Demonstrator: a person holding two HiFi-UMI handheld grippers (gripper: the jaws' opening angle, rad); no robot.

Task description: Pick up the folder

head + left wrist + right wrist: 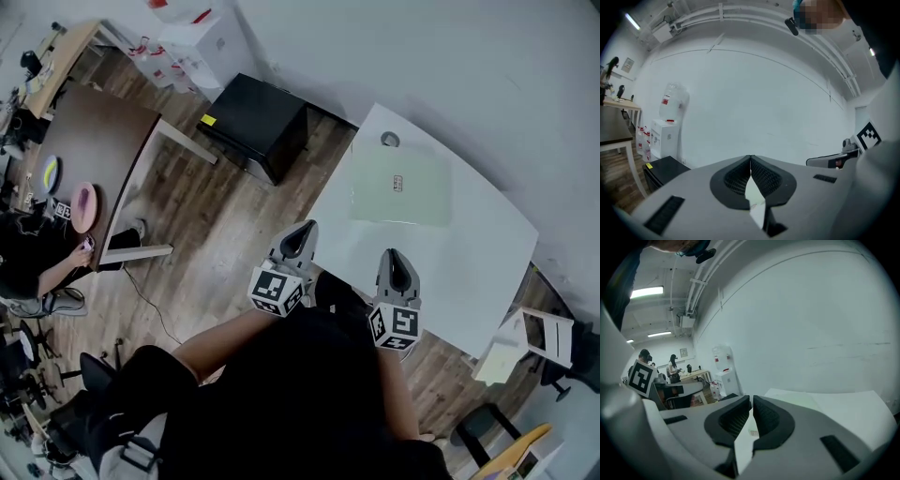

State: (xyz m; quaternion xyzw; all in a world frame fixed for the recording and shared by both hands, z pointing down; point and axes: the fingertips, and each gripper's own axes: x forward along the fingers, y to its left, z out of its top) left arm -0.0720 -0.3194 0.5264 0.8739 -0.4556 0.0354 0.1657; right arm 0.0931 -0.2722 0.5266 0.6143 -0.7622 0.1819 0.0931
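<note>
A pale green folder lies flat on the white table, toward its far side. My left gripper hovers at the table's near left edge, short of the folder. Its jaws are shut with nothing between them. My right gripper is over the near part of the table, below the folder, also shut and empty. In the right gripper view the folder shows just beyond the shut right gripper. The left gripper view shows the shut left gripper against a white wall.
A small round grey object sits on the table beyond the folder. A black cabinet stands on the floor left of the table, a brown table farther left. A seated person is at the far left, a white chair at the right.
</note>
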